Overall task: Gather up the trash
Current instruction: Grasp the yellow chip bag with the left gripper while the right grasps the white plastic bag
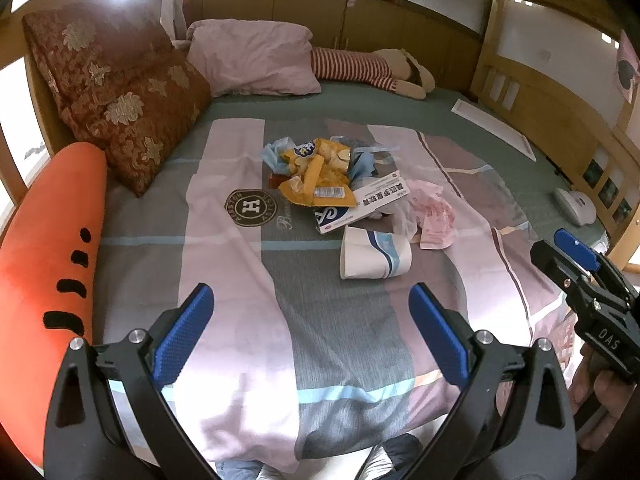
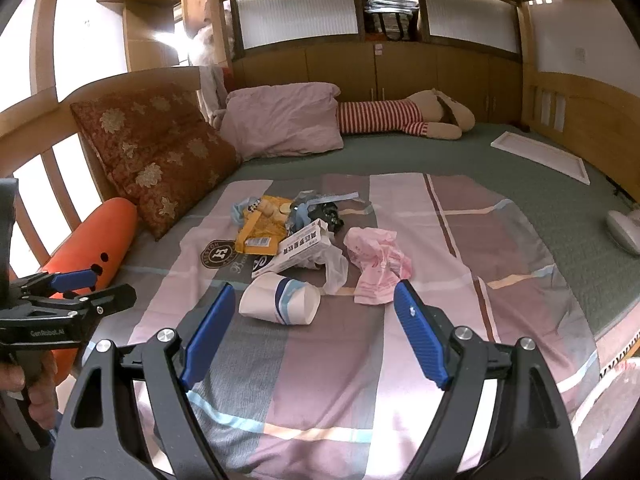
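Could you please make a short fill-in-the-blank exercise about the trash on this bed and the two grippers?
1. The paper cup lies on its ____.
2. The crumpled bag beside the cup is ____ in colour.
3. The right gripper has its jaws ____ with nothing between them.
4. The snack wrapper is mostly ____.

Missing words: side; pink; open; yellow

We are in a home bedroom. We see a wide bed [image 2: 460, 152] with a patchwork sheet [image 2: 400, 240], a pink pillow [image 2: 284, 120], a floral cushion [image 2: 160, 152] and a striped plush toy [image 2: 400, 118], framed by wooden cabinets [image 2: 400, 68].
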### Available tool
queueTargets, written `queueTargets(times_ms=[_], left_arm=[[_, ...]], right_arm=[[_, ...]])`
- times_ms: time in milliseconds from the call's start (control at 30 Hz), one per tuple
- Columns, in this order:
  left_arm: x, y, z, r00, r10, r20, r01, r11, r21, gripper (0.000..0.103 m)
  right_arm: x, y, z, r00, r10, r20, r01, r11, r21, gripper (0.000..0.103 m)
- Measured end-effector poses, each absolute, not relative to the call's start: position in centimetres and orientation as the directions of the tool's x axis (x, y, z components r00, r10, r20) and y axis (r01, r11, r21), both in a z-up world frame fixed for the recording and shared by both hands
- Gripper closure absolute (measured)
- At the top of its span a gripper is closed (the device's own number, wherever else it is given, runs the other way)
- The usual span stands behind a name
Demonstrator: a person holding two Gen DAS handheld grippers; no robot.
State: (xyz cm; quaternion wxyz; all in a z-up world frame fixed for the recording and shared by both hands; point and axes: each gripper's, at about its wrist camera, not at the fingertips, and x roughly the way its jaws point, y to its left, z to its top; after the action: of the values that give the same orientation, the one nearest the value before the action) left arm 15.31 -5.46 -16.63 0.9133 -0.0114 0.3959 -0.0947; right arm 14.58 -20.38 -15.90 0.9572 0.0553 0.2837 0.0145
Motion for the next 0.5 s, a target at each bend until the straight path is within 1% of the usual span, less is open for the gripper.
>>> queueTargets(times_ms=[133,200,267,333,400,500], left_arm=[[17.6,-5.9,-16.5,0.661,-0.175,-0.73,0.163,0.983,-0.087,0.005],[19.3,-6.1,-16.4,0.665,-0.168,-0.728,0.162,0.984,-0.079,0.005],[21.4,-6.4,-16.7,0.656,-0.189,-0.731,0.175,0.98,-0.096,0.005],[24.1,-7.1,-17.6,0.643,-0.182,-0.744,0.186,0.979,-0.079,0.006],[26.8,-8.0,-18.7,0.648,-0.146,-0.748,0.181,0.983,-0.035,0.006],[30.5,-9.2,-20.3,0.641,-0.121,-0.758,0.174,0.985,-0.009,0.006]], right_arm=[[17.7,-22.1,-16.2,0.817,0.027,-0.575,0.048,0.992,0.115,0.023],[20.2,-23.1,-16.8,0.797,0.004,-0.604,0.073,0.992,0.103,0.023],[22.7,-24.3,-17.8,0.768,0.0,-0.64,0.096,0.989,0.115,0.023],[24.9,-24.9,-18.9,0.74,0.001,-0.672,0.112,0.986,0.125,0.023],[26.3,-25.0,-20.1,0.72,-0.003,-0.694,0.106,0.989,0.106,0.023],[28.4,-24.3,-22.0,0.684,-0.009,-0.729,0.058,0.997,0.042,0.023]])
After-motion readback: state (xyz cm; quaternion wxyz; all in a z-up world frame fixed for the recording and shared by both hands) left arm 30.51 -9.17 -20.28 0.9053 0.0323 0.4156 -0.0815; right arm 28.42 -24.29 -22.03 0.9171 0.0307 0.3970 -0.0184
